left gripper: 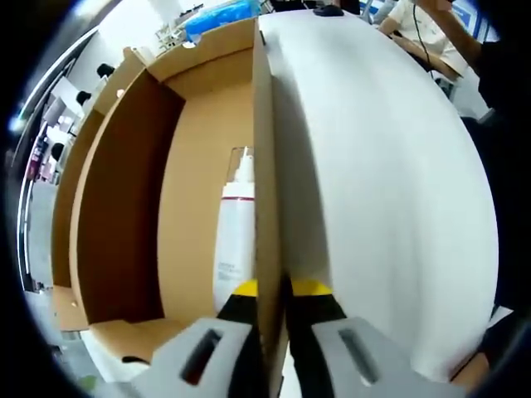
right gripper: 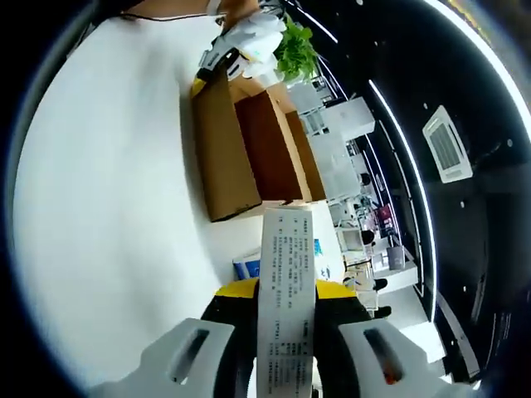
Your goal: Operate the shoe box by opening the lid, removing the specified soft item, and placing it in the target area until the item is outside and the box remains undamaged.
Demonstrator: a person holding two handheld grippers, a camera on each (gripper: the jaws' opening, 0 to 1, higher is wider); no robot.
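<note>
The open cardboard shoe box [left gripper: 199, 166] lies on a white table [left gripper: 382, 182]. My left gripper [left gripper: 278, 290] is shut on the box's side wall [left gripper: 264, 166], one yellow-tipped jaw inside and one outside. A white bottle with a red band [left gripper: 235, 224] lies on the box floor just inside that wall. My right gripper [right gripper: 286, 290] is shut on a long white tube with printed text [right gripper: 286, 257], held above the table and apart from the box [right gripper: 245, 145]. The left gripper [right gripper: 214, 62] shows at the box's far end.
A blue-and-white packet [right gripper: 247, 267] lies on the table near the box's near end. A green plant [right gripper: 294, 50] stands beyond the box. A person [left gripper: 427, 29] sits at the table's far side. Shelves and furniture [right gripper: 340, 157] stand past the table edge.
</note>
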